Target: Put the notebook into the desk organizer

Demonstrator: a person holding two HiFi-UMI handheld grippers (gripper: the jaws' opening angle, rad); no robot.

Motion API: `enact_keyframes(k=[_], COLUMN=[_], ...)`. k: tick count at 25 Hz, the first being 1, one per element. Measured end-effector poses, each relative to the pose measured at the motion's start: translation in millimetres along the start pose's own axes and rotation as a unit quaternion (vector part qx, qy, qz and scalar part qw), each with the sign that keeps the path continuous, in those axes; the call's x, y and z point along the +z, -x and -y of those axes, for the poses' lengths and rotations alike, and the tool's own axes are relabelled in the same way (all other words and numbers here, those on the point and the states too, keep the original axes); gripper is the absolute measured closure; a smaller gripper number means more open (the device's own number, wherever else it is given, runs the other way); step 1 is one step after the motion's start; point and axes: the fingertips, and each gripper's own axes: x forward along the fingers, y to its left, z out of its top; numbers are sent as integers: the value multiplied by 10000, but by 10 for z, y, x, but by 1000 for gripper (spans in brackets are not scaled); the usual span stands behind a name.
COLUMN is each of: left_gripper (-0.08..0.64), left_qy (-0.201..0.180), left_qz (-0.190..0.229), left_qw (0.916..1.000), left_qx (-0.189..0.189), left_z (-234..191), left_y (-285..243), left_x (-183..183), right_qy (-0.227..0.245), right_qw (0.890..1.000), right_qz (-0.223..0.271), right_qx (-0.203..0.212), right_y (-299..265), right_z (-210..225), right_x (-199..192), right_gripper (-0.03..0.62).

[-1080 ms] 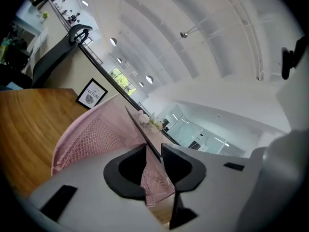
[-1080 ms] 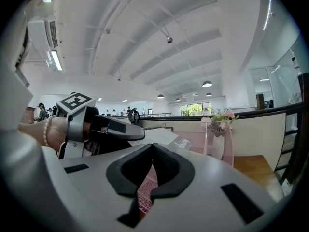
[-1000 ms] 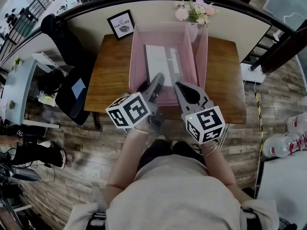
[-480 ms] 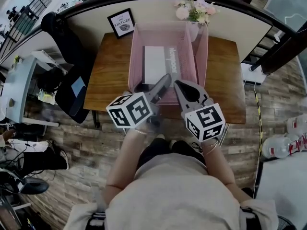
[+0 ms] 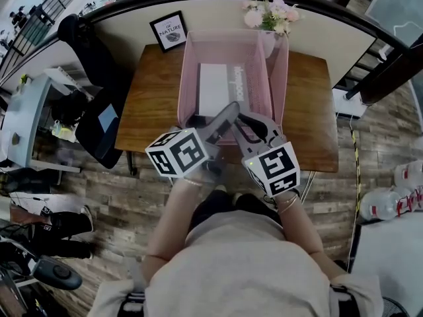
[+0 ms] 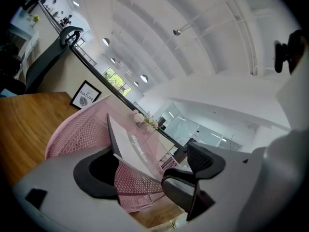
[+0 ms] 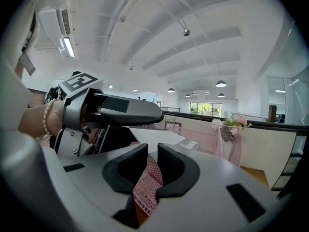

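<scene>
Bright, even light; fisheye-warped edges, perhaps slightly soft.

Wood-plank floor [image 5: 112, 207], brown wooden table [image 5: 149, 107] against curved cream partition [image 5: 119, 35]; framed print [image 5: 168, 32], pink flowers [image 5: 268, 13], white vaulted ceiling [image 7: 159, 28]

Left gripper [image 5: 213, 119] jaws just opening, right gripper [image 5: 250, 125] closed

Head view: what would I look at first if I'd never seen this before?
Probably the pink organizer in the middle of the wooden table, with the white notebook lying inside. Next, the two marker-cube grippers at its near edge: the left gripper has just been opening its jaws, with the organizer's near wall loose between them, while the right gripper pinches that wall.
</scene>
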Motion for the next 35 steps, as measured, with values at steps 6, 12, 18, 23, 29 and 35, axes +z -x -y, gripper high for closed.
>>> enact_keyframes(k=[6,12,18,23,29,35], left_gripper=[117,118,118,118,137,147], left_qy=[52,94,77,127,246,402], left_qz=[61,101,-74,-233,-171,-148], left_qw=[10000,9998,9998,9993,9992,9990], left_qx=[-48,-111,-150,-274,-261,-114], left_z=[10,21,-27,11,14,-102], left_y=[5,2,98,205,362,516], left_x=[10,20,-71,-157,-170,-261], right_qy=[762,1095,1005,951,861,814], right_qw=[9966,9926,9934,9939,9949,9954], right_qz=[-290,-440,-464,-478,-445,-354], right_qx=[-115,-274,-292,-281,-279,-348], right_y=[-67,-104,-129,-135,-134,-89], right_z=[-64,-17,-9,2,23,47], right_x=[-34,-49,-59,-54,-42,-1], right_gripper=[502,502,517,518,520,528])
